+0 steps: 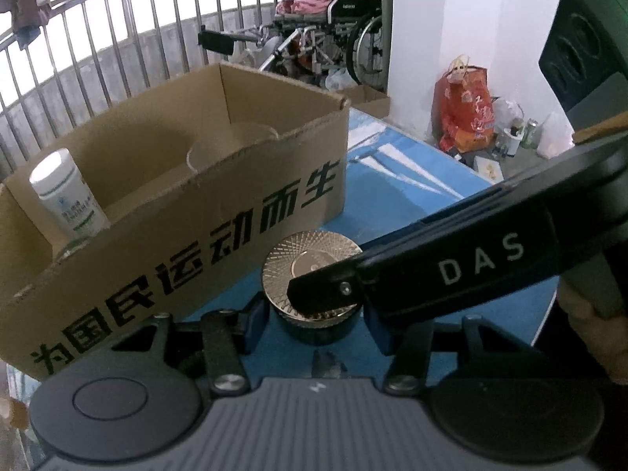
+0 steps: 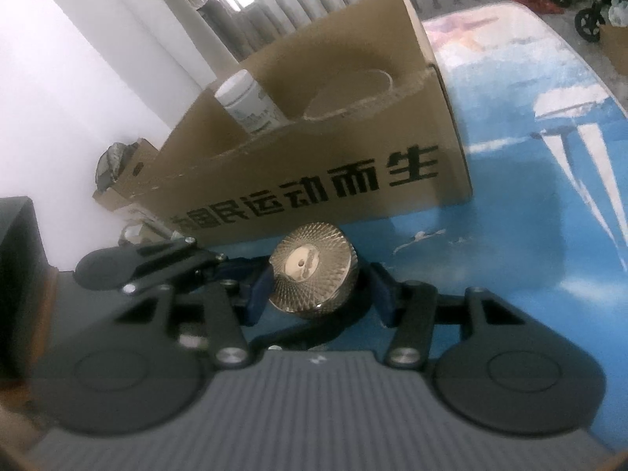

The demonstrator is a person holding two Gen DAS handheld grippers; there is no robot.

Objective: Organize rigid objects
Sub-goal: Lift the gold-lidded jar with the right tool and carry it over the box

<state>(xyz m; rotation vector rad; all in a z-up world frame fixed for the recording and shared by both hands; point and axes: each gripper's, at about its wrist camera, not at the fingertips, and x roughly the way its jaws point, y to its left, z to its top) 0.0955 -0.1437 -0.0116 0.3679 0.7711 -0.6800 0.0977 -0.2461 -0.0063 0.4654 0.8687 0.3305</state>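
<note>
we are finding the cardboard box [image 1: 219, 212] partly filled: a white bottle [image 1: 64, 196] and a clear round container [image 1: 231, 141] are already standing inside. the gold-lidded jar [image 1: 312, 274] is sitting outside, on the blue worktop [image 1: 392, 196] just before the box. left tool [image 1: 314, 325] and right tool [image 2: 320, 294] are both clenching it; it is yet to go in.

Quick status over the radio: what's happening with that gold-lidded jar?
Both tongs, left and right, around gold-lidded jar. Jar on table beside cardboard box. Nothing blocking.
</note>
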